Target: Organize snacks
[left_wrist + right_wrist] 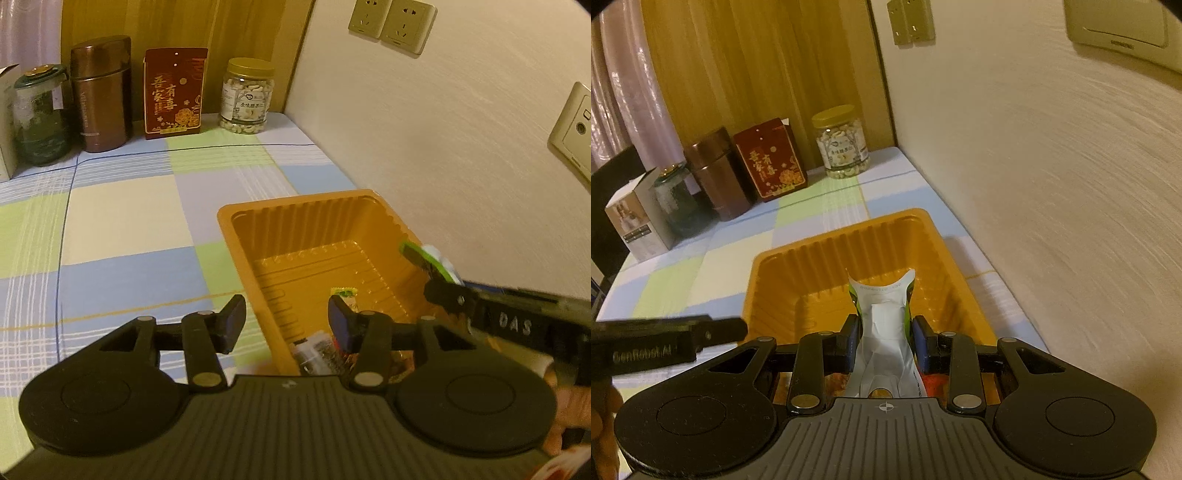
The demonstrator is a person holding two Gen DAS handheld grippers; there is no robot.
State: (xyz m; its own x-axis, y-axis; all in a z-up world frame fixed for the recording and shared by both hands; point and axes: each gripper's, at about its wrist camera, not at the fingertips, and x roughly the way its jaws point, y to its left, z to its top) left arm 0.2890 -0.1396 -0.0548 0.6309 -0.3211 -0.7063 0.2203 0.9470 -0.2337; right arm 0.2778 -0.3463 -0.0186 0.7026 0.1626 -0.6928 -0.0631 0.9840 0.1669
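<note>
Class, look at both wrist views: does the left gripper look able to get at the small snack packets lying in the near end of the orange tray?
Probably yes. The left gripper is open, holds nothing, and sits just above the snack packets; the orange tray has no lid.

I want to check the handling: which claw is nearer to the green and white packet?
Right. The right claw is shut on the packet, holding it above the orange tray. The left claw is open over the tray's near left edge, apart from the packet.
</note>
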